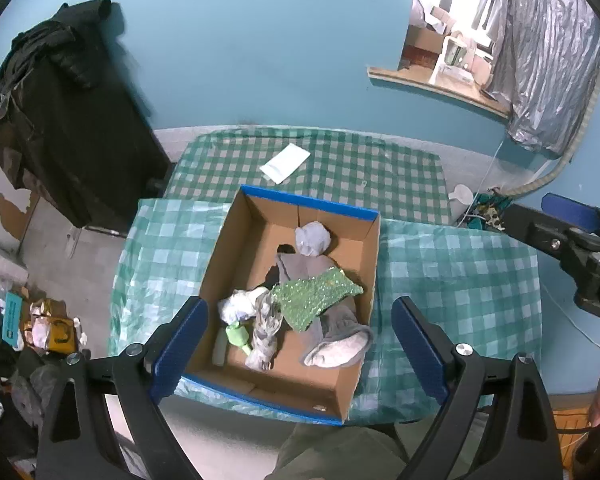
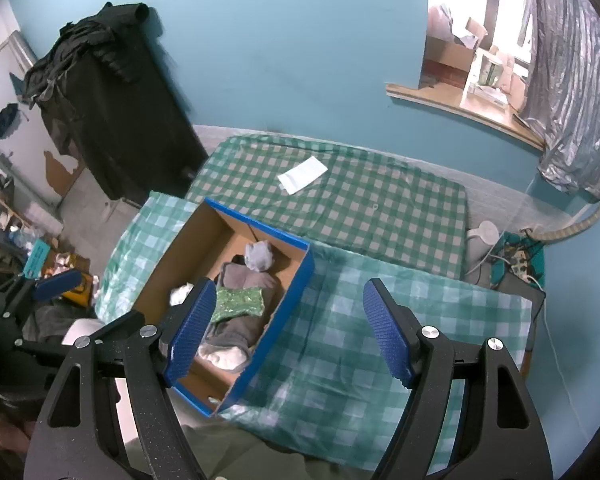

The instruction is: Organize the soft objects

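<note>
Both my tongs hang spread and empty, left tongs (image 1: 300, 344) over the cardboard box (image 1: 364, 240), right tongs (image 2: 290, 332) beside it; sequin cloth (image 1: 316, 296) and socks (image 1: 336, 344) lie inside.

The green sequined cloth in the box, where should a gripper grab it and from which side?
Grip the green sequined cloth at its pointed near corner, coming straight down from above. It lies flat on top of the grey garment in the cardboard box, so that free corner probably lifts without dragging the rest. Both grippers are open and empty.
</note>
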A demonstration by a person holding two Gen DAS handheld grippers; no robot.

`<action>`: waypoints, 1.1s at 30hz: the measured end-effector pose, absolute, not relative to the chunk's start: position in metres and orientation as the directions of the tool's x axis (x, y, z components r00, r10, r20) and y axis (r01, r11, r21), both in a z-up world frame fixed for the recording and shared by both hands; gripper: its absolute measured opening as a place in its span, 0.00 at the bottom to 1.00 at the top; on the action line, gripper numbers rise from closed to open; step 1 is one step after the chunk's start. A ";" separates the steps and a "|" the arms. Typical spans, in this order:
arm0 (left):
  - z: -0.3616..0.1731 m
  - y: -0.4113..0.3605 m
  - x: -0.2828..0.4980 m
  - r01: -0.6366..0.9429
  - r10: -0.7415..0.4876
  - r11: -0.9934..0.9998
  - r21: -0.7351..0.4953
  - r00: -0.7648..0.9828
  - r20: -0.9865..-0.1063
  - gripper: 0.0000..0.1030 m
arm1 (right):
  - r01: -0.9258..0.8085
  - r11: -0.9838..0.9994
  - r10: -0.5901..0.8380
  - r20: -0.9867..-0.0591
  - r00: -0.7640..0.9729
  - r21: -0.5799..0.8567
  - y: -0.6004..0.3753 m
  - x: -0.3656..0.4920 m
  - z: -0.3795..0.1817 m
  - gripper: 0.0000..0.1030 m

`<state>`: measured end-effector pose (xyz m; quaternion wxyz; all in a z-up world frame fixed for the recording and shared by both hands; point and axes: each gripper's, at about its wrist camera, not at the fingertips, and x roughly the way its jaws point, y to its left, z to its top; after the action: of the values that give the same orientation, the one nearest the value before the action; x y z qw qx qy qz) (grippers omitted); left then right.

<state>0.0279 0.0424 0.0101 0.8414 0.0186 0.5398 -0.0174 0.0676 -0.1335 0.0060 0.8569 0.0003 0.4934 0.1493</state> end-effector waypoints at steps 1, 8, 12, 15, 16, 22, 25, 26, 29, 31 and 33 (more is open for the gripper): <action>0.010 0.042 0.029 0.048 -0.008 0.999 0.013 0.413 -0.911 0.91 | -0.256 0.955 0.257 -0.846 0.468 0.149 -0.134 0.067 0.006 0.74; 0.008 0.042 0.029 0.046 0.007 0.999 0.029 0.407 -0.913 0.91 | -0.256 0.955 0.256 -0.847 0.466 0.148 -0.135 0.067 0.006 0.74; 0.008 0.043 0.030 0.047 0.007 0.998 0.028 0.404 -0.915 0.91 | -0.256 0.955 0.256 -0.847 0.465 0.148 -0.136 0.067 0.006 0.74; 0.007 0.043 0.030 0.048 0.009 0.998 0.030 0.401 -0.916 0.91 | -0.257 0.955 0.257 -0.847 0.465 0.149 -0.136 0.068 0.006 0.74; 0.007 0.044 0.030 0.046 0.011 0.998 0.032 0.400 -0.917 0.91 | -0.256 0.955 0.257 -0.846 0.467 0.148 -0.136 0.068 0.006 0.74; 0.006 0.044 0.030 0.046 0.011 0.998 0.031 0.394 -0.919 0.91 | -0.253 0.956 0.255 -0.846 0.467 0.149 -0.137 0.067 0.007 0.74; 0.005 0.045 0.028 0.049 0.012 0.998 0.034 0.393 -0.920 0.91 | -0.243 0.958 0.253 -0.844 0.473 0.152 -0.140 0.065 0.007 0.74; 0.005 0.045 0.028 0.048 0.013 0.998 0.035 0.393 -0.919 0.91 | -0.245 0.958 0.253 -0.845 0.471 0.151 -0.140 0.065 0.007 0.74; 0.005 0.044 0.028 0.047 0.011 0.998 0.032 0.394 -0.919 0.91 | -0.243 0.958 0.252 -0.845 0.471 0.151 -0.140 0.065 0.008 0.74; 0.004 0.045 0.027 0.050 0.012 0.998 0.034 0.392 -0.920 0.91 | -0.243 0.958 0.251 -0.847 0.468 0.149 -0.140 0.064 0.007 0.74; 0.005 0.043 0.028 0.048 0.011 0.998 0.032 0.394 -0.919 0.91 | -0.242 0.959 0.251 -0.847 0.469 0.151 -0.140 0.065 0.007 0.74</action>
<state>0.0277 0.0434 0.0048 0.8343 0.0267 0.5505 -0.0110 0.0648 -0.1397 0.0074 0.8570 0.0047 0.4948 0.1439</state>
